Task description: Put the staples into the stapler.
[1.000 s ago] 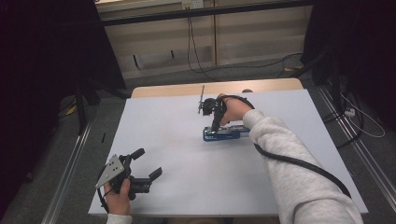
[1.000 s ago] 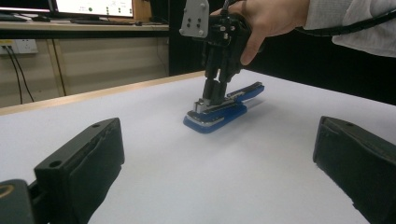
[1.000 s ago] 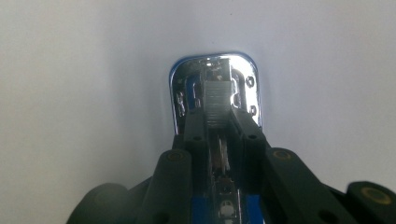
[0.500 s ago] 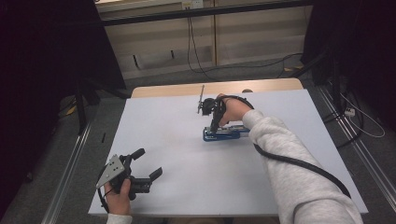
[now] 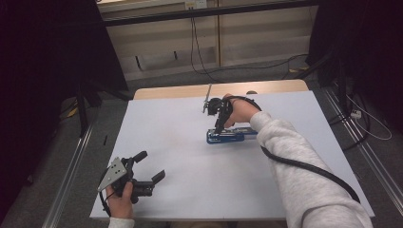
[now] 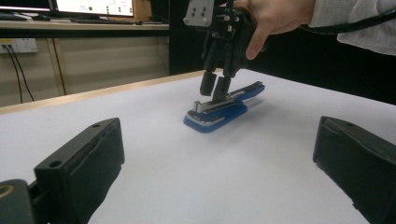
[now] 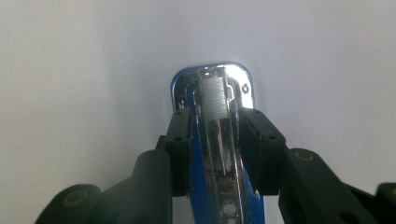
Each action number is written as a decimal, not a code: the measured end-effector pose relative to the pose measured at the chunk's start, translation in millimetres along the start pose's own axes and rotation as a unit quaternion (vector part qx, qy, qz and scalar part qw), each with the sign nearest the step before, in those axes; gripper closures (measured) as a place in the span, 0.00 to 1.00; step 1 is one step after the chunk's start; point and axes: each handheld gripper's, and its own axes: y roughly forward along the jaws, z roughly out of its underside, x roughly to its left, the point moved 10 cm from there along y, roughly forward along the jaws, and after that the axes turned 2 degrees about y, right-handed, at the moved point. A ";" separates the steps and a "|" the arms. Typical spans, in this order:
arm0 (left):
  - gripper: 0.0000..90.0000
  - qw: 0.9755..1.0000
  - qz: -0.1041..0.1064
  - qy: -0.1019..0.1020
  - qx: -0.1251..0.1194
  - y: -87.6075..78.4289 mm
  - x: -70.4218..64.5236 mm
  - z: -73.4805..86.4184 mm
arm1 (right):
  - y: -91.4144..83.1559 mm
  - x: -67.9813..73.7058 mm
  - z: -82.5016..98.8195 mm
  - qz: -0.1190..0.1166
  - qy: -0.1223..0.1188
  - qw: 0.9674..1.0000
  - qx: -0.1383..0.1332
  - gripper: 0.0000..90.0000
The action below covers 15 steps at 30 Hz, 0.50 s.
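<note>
Stapler (image 7: 212,140) sits clamped in my right hand-held gripper (image 7: 215,149), not yet lifted off the table (image 5: 190,190), left hand-held gripper (image 5: 147,167) spread.

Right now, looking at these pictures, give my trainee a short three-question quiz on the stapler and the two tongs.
1. True or false: the right tongs have their jaws on either side of the blue stapler.
2. The left tongs are: A) shut on the stapler, B) open and away from it, C) shut on a cable.
3. Fill in: the stapler lies on the ___ table.

Key: 1 true; 2 B; 3 white.
</note>
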 end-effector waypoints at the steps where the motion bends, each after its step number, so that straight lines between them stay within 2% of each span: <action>1: 0.02 1.000 0.000 0.000 0.000 0.1 0.0 0.1 | -1.6 0.8 2.1 -0.005 -0.001 1.000 -0.002 0.72; 7: 0.02 1.000 0.001 -0.004 -0.002 0.7 -0.5 -0.5 | -5.6 2.9 5.2 -0.004 0.014 1.000 -0.013 0.69; 13: 0.02 1.000 0.004 -0.002 0.001 1.6 0.0 0.0 | -10.3 2.7 5.1 0.000 0.011 1.000 -0.027 0.67; 15: 0.02 1.000 0.004 -0.010 -0.002 2.3 -0.7 -0.4 | -12.1 3.4 6.9 0.002 0.016 1.000 -0.026 0.66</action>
